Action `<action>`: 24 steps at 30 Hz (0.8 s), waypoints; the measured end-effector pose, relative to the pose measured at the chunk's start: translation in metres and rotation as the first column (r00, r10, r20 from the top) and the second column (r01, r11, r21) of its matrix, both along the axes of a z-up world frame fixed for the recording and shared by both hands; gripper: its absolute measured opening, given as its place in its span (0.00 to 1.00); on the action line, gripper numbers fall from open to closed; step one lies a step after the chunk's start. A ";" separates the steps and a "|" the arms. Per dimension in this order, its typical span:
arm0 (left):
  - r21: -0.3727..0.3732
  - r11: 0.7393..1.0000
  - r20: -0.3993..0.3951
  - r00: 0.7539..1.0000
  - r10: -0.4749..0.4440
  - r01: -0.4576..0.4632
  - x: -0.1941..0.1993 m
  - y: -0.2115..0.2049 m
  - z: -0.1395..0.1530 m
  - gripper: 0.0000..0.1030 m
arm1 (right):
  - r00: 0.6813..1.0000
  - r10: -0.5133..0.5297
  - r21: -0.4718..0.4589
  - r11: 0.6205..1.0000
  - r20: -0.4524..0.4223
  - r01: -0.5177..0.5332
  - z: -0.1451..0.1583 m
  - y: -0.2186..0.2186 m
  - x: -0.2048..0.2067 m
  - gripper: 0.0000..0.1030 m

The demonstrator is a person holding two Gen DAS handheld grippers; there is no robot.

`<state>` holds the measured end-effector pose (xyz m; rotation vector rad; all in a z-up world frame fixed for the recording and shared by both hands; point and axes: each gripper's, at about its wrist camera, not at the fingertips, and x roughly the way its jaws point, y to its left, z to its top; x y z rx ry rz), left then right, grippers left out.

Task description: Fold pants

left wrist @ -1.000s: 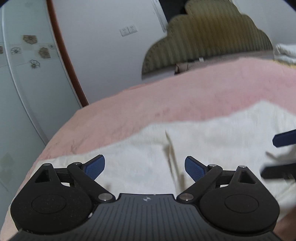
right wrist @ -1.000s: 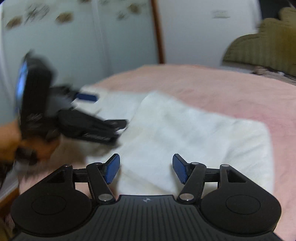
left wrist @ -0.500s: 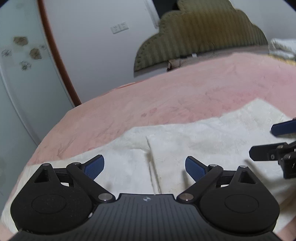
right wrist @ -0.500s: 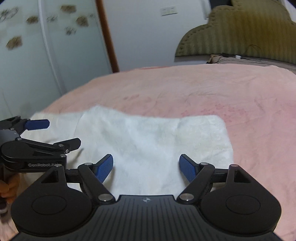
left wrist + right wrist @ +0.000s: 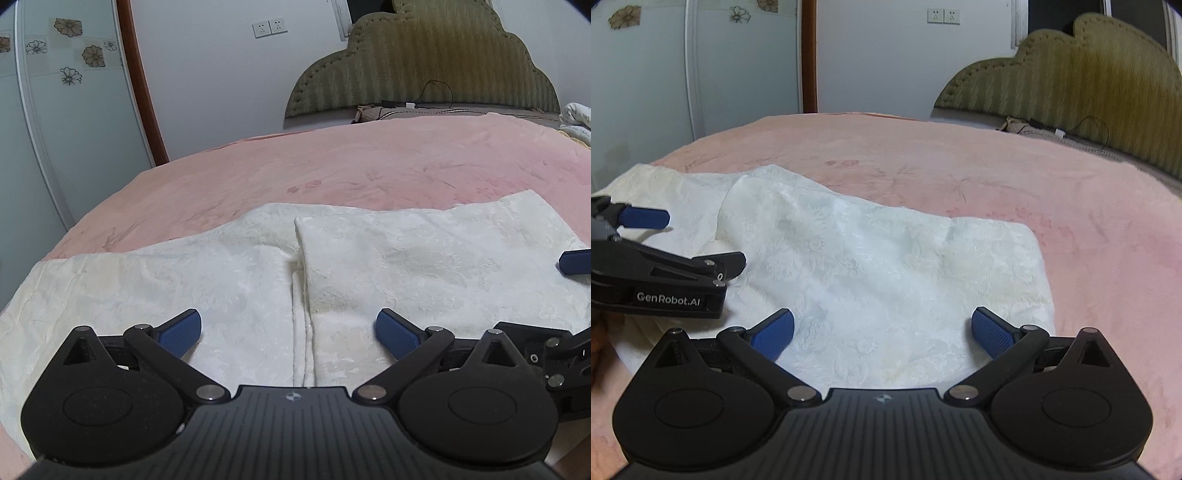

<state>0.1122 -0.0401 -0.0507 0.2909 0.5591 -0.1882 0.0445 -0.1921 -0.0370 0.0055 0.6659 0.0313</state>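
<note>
White pants [image 5: 406, 258] flat on pink bed [image 5: 332, 166] — both grippers spread, w/ nothing held.

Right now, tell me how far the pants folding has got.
Done: one fold, the right part of the white pants lies doubled over the rest on the pink bed. In hand: nothing; left gripper and right gripper are open above the cloth. Left: the remaining folds.

Pants [image 5: 424, 258]: cream-white w/ faint embossed floral texture. Bedspread [image 5: 332, 166]: pale pink, faint flower print. Headboard [image 5: 424, 62]: olive green, striped. Wardrobe doors [image 5: 55, 110]: pale blue-grey w/ brown flower motifs. Left gripper [image 5: 288, 332] & right gripper [image 5: 882, 330]: black, blue pads.
</note>
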 end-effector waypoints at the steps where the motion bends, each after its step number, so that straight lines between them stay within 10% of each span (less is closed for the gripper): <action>1: 0.000 1.000 0.000 1.000 0.000 0.000 0.000 0.000 0.000 1.00 | 1.000 0.000 -0.004 1.000 0.000 0.000 0.000 0.001 0.000 1.00; 11: -0.139 0.986 -0.030 0.995 0.090 -0.094 -0.010 0.033 0.004 1.00 | 1.000 0.002 -0.002 1.000 0.002 -0.002 0.000 0.001 0.002 1.00; 17: -0.237 0.950 -0.071 0.979 0.189 -0.201 -0.020 0.082 0.007 1.00 | 0.983 0.104 -0.073 0.993 0.152 -0.094 0.014 0.028 -0.025 0.89; 24: -0.159 0.967 -0.013 0.980 0.198 -0.198 -0.048 0.097 0.018 1.00 | 0.961 0.265 -0.113 0.960 0.076 -0.255 0.009 0.068 -0.019 0.88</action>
